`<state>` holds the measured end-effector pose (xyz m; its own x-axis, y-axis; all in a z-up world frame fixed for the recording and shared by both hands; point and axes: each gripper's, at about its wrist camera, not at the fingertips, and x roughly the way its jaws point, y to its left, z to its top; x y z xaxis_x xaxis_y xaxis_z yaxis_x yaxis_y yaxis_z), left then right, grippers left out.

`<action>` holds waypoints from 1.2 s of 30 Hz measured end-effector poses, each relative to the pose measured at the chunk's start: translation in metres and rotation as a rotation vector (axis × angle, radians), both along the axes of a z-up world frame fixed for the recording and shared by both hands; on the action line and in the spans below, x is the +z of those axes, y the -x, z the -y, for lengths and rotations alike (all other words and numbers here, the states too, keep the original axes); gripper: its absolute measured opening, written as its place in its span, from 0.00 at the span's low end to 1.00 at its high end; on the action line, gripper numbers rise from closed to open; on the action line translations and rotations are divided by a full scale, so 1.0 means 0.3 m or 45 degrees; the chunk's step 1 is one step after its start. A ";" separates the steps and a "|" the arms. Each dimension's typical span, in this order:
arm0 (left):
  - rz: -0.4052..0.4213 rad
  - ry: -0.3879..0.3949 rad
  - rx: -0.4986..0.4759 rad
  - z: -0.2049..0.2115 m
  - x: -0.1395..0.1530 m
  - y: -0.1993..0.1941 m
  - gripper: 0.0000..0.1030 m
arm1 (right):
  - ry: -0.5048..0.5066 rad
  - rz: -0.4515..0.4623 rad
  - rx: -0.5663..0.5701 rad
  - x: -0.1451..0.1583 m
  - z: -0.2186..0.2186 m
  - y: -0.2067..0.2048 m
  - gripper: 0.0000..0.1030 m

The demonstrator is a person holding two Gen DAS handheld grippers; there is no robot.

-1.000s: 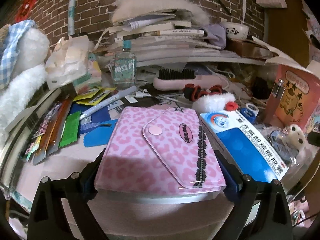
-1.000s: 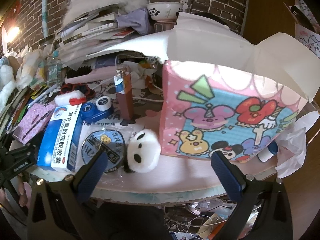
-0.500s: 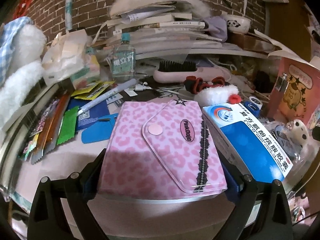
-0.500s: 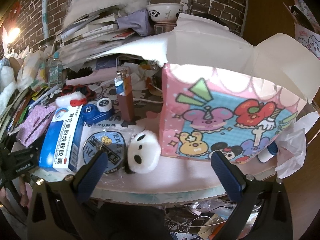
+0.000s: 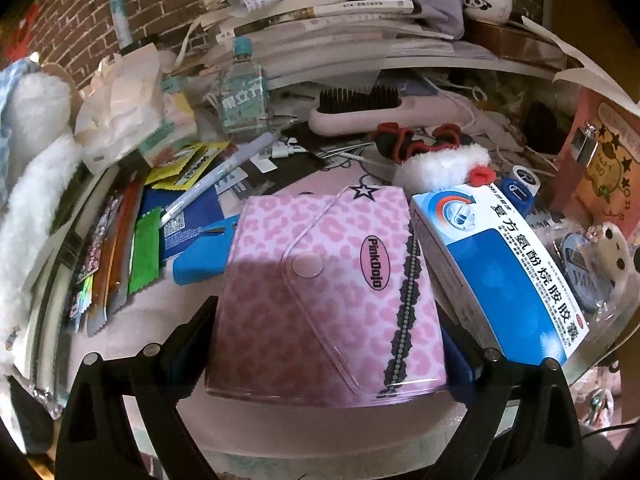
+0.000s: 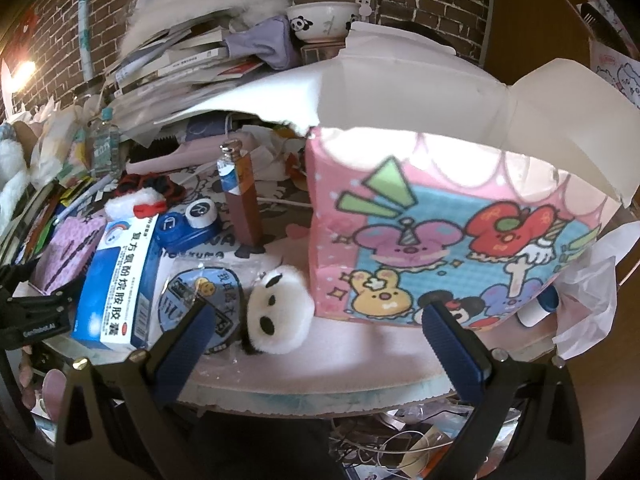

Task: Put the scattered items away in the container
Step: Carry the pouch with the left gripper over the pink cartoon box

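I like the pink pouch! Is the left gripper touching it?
Touching. The left wrist view shows the left gripper's fingers pressed against both sides of the pink leopard-print pouch.

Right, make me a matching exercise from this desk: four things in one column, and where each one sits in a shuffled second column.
Things:
1. pink leopard pouch
2. blue and white medicine box
3. panda plush
4. panda bowl

Places:
A. high up at the back, on the piled clutter
B. between the fingers of the left gripper
C. just left of the cartoon paper bag, near the table edge
D. lying flat between the pouch and a round blue badge

Pairs: 1-B, 2-D, 3-C, 4-A
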<state>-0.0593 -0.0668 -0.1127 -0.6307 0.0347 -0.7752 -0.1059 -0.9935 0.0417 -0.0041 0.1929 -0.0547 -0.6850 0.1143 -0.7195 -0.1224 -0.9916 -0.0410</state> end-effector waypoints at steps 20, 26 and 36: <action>-0.062 -0.083 -0.039 -0.003 0.105 -0.010 0.92 | 0.031 -0.007 -0.002 0.009 -0.012 -0.002 1.00; -0.107 -0.069 -0.052 -0.026 0.169 -0.016 0.92 | 0.027 -0.023 0.003 0.033 -0.005 -0.008 1.00; -0.193 -0.059 -0.137 -0.132 0.299 -0.010 0.92 | 0.016 -0.075 -0.027 0.106 -0.047 -0.034 1.00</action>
